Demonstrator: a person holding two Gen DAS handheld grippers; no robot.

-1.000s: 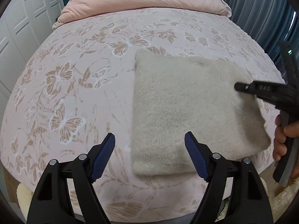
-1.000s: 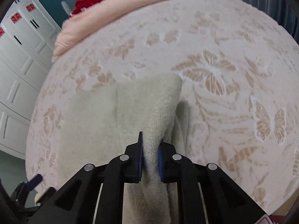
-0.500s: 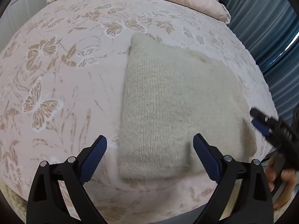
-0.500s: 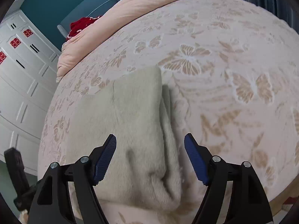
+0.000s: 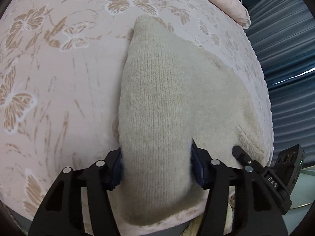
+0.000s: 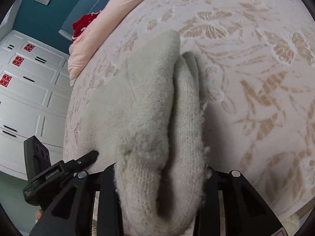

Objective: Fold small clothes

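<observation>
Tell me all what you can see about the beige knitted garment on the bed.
The beige knitted garment looks like soft, fuzzy wool, folded into several layers. It lies on the butterfly bedspread near the bed's edge. The left gripper and right gripper each straddle its near edge, fabric bunched between the fingers; the layers show at its right side.

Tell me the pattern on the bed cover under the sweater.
Pale pink bed cover with tan, white-outlined butterflies and leafy sprigs; clearest in the left wrist view.
</observation>
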